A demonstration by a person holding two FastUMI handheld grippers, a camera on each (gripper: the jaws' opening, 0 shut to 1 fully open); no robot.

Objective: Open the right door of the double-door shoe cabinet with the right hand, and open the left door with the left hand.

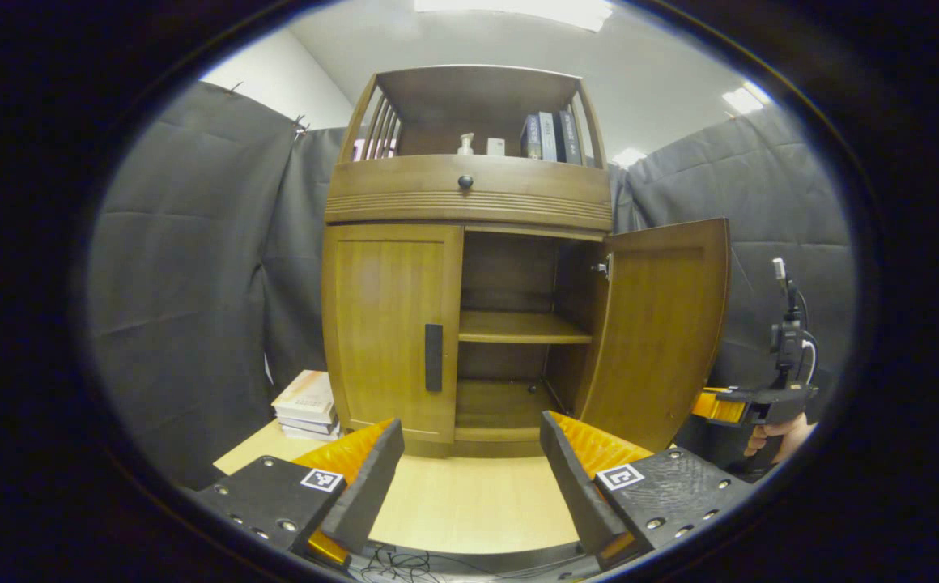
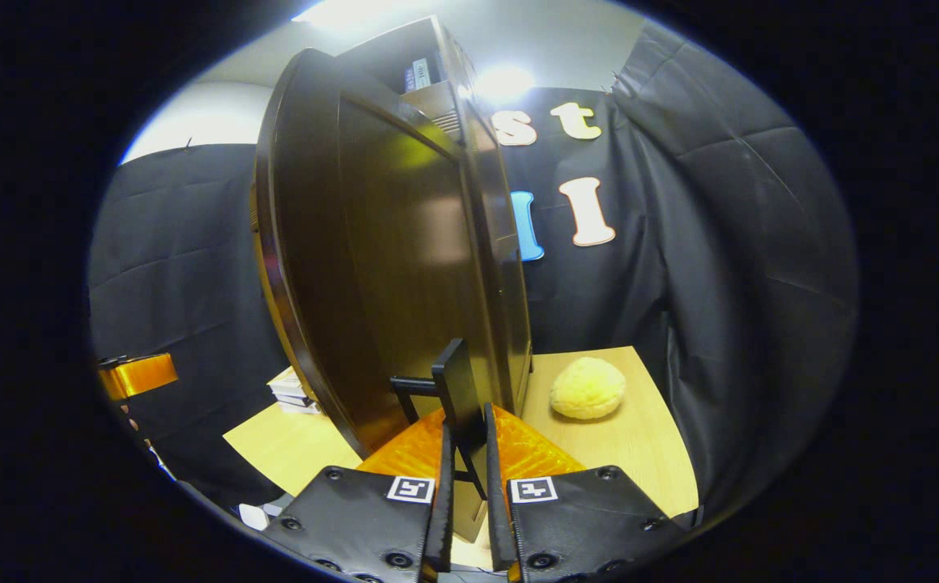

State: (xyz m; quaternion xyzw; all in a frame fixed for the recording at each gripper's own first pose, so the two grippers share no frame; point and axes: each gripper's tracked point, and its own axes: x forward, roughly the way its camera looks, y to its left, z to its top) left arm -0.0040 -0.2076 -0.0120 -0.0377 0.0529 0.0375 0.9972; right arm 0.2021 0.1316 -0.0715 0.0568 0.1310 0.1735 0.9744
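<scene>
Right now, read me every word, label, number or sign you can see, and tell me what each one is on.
No text here can be read.
Books on the cabinet top shelf: spine print too small.
Stack of books beside the cabinet: cover print blurred.
Pump bottle: label too small.
Square markers on the left tool: patterns, not words.
Right tool, shut on the door handle: markers likewise patterns.

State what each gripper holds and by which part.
The right gripper is shut on the right door's handle, clamping the dark bar. The left gripper is open and holds nothing.
</scene>
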